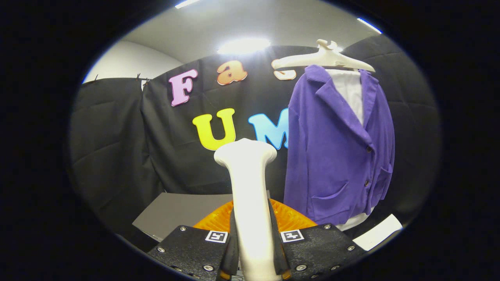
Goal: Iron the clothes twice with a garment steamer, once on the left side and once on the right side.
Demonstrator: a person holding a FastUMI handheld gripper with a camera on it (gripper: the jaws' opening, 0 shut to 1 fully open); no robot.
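Steamer (pixel 250 183) is sitting clamped between my gripper (pixel 253 249) fingers; I'm judging both passes on the jacket (pixel 336 156) not yet begun.

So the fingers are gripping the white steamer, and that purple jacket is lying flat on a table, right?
Not quite. The purple jacket hangs on a hanger, beyond the fingers; the gripper view shows it. The fingers do grip the white steamer.

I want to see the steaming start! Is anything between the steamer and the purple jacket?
No. In the gripper view, only black wall cloth separates the white steamer, clamped in the tongs, from the purple jacket.
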